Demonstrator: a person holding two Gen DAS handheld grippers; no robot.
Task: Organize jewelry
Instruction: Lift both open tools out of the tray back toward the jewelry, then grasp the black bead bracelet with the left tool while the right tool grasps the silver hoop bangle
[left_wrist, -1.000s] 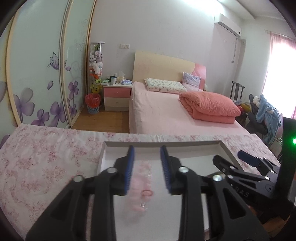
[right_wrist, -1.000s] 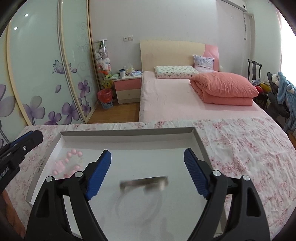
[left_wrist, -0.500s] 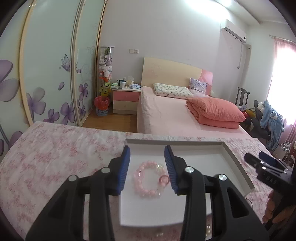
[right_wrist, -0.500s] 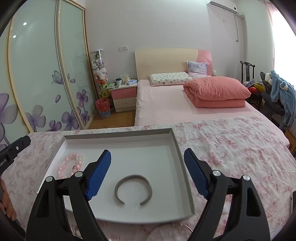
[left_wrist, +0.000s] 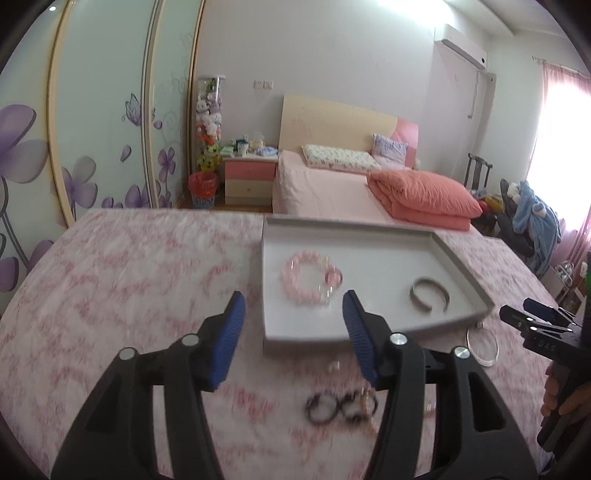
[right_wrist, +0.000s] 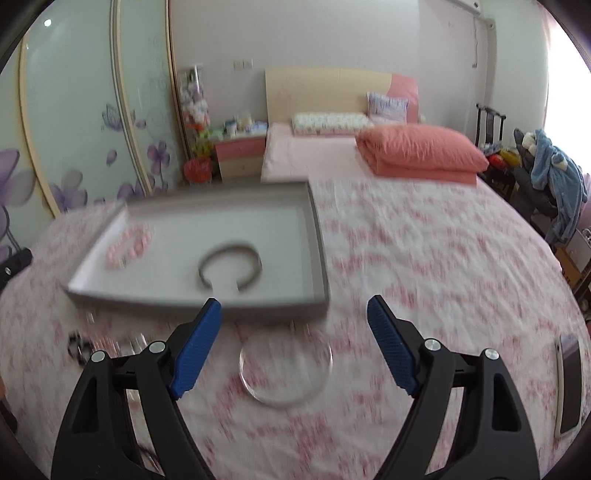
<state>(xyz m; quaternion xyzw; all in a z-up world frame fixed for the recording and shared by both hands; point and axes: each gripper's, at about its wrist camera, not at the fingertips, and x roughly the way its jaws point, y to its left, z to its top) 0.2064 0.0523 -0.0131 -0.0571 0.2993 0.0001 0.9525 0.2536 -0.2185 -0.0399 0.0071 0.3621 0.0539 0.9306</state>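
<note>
Left gripper (left_wrist: 293, 332): jaws spread wide, holding nothing, above the floral surface (left_wrist: 129, 280). Right gripper (right_wrist: 293, 343): jaws likewise wide apart and empty.

In the left wrist view, shallow grey tray (left_wrist: 461, 266) at 1 o'clock of the left jaws; inside, pink bead bracelet (left_wrist: 310, 282) on the left half, open metal bangle (left_wrist: 429, 299) at 3 o'clock of it, well apart. Outside the tray, at 6 o'clock: dark bead bracelets (left_wrist: 341, 406), blurred. Clear bangle (right_wrist: 286, 373) flat on the surface between the right jaws, just below the tray's near edge.
</note>
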